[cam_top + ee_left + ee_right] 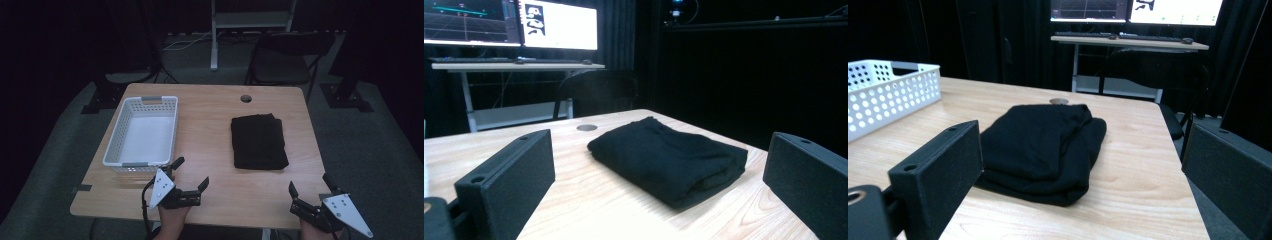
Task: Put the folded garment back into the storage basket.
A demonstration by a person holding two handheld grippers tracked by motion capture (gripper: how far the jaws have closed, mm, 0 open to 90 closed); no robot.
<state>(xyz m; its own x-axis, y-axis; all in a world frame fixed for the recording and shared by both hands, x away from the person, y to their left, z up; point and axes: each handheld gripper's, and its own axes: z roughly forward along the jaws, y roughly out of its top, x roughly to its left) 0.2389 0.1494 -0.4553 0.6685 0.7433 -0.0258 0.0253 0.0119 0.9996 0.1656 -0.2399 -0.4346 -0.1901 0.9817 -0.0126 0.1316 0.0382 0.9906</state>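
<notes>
- We see the folded black cloth point(259, 141) lying flat on the right half of the light wooden table point(210, 145), untouched.
- Our left gripper point(190, 173) rests at the near edge, jaws wide apart, beside the white perforated plastic basket point(116, 134).
- Our right gripper point(310, 185) sits at the near right corner, jaws apart, empty.

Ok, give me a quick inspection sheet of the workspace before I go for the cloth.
Surface: light wooden table, round grommet hole near far edge.
Job's things: folded black cloth lying flat right of centre; white perforated plastic basket at left, empty.
Clutter: nothing seen.
Grippers: left gripper and right gripper both open, at near edge, apart from cloth.
Cables: black cable trails from left gripper.
Surroundings: dark folding chair, desk with monitors.
</notes>
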